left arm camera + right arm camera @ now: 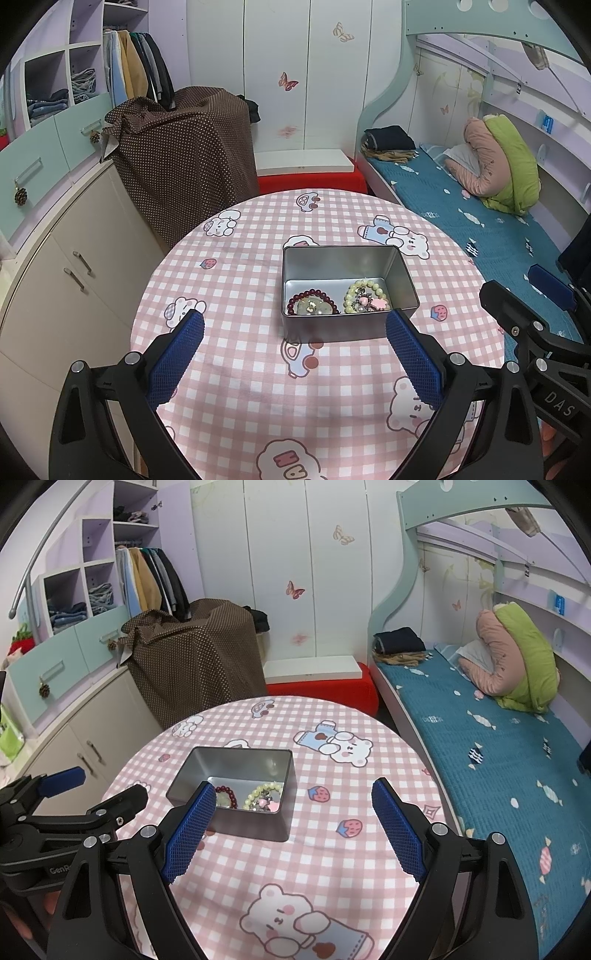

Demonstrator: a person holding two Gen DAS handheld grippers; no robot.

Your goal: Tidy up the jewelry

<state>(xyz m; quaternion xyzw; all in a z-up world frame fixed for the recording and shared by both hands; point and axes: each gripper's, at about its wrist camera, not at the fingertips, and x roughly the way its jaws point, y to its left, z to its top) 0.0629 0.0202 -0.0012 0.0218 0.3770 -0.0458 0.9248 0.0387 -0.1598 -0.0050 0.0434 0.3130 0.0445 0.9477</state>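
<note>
Open metal tin (343,266) near the middle of the pink checked tabletop (240,369), dark red bead bracelet (312,301) and pale green bead bracelet (367,291) side by side inside, left gripper (295,325) just before it, fingers spread wide and empty, right gripper (293,797) alongside, fingers likewise apart, holding nothing

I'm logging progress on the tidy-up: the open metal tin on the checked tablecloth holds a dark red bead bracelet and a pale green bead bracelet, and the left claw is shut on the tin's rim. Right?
Not quite. The left claw is open and holds nothing; its pads stand apart, short of the tin, as the left wrist view shows. The dark red bracelet and pale green bracelet do lie inside.
</note>
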